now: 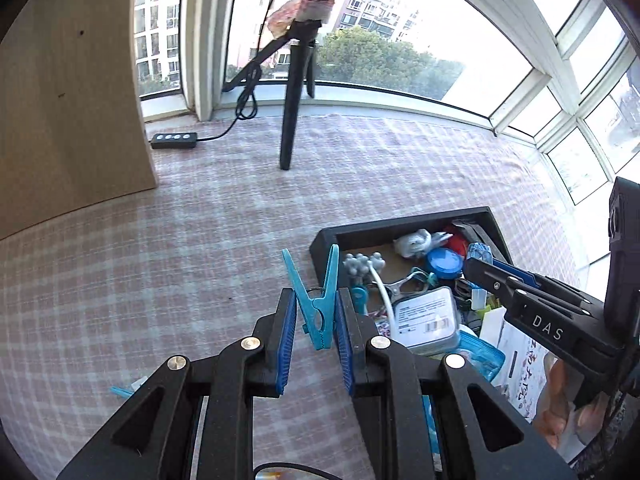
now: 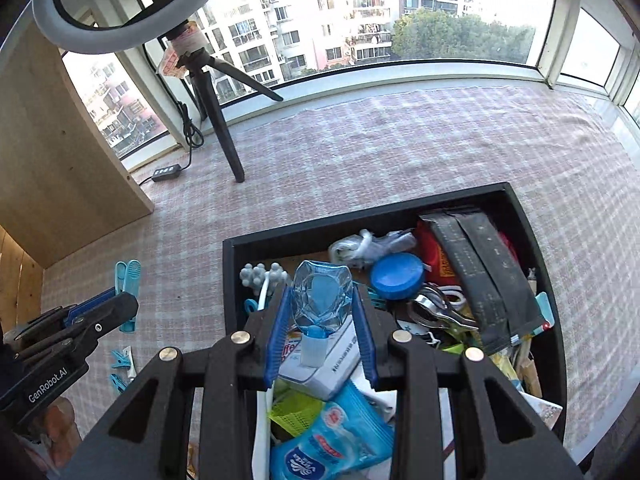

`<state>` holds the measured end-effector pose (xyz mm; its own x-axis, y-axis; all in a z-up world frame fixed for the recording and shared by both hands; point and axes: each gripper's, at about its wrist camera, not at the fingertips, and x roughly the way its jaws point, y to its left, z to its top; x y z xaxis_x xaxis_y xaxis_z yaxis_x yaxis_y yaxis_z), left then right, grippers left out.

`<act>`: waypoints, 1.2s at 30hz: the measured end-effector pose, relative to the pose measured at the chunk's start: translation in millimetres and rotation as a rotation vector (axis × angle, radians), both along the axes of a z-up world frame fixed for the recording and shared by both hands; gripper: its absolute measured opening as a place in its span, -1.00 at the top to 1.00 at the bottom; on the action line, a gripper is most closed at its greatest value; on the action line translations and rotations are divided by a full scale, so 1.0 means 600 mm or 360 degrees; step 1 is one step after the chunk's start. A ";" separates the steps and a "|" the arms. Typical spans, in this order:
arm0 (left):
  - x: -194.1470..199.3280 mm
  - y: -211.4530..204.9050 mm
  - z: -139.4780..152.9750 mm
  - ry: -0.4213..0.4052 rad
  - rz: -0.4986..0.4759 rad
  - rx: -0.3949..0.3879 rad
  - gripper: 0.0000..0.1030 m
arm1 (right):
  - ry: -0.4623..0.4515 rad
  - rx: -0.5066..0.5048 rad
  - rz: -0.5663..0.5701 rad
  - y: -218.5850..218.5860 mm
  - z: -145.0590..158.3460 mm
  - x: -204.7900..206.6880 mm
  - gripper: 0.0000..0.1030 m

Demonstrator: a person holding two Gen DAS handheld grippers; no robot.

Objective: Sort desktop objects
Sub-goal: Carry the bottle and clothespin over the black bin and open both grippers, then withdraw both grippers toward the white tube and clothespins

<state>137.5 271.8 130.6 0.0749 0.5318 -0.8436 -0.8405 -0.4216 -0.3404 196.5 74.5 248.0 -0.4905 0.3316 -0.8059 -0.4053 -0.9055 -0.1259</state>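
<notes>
**Both grippers loaded over the black tray**

A pink checked cloth by big windows fills both views. The black tray sits lower right. Only the right view shows loose pegs lower left. The left gripper is clamped on a blue clothespin, the right gripper on a clear blue bottle.
</notes>
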 end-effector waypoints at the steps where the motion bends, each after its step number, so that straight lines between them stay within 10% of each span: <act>1: 0.012 0.008 0.010 0.0001 -0.0028 0.0002 0.64 | 0.0008 -0.0002 -0.0017 0.010 0.006 0.011 0.40; 12: 0.143 0.082 0.033 0.0087 -0.0261 -0.0010 0.63 | 0.0059 -0.0003 -0.0116 0.063 0.029 0.066 0.40; 15: 0.154 0.088 0.033 0.0116 -0.0282 -0.0017 0.29 | 0.0056 -0.0003 -0.0107 0.064 0.032 0.069 0.28; 36: 0.013 -0.122 0.038 0.0262 -0.0019 -0.0123 0.22 | 0.0051 -0.0003 0.0157 -0.069 0.004 0.113 0.00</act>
<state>145.0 198.6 153.2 -0.0617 0.4646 -0.8833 -0.8873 -0.4308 -0.1646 264.3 33.4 250.6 -0.5460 0.2787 -0.7901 -0.3178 -0.9415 -0.1124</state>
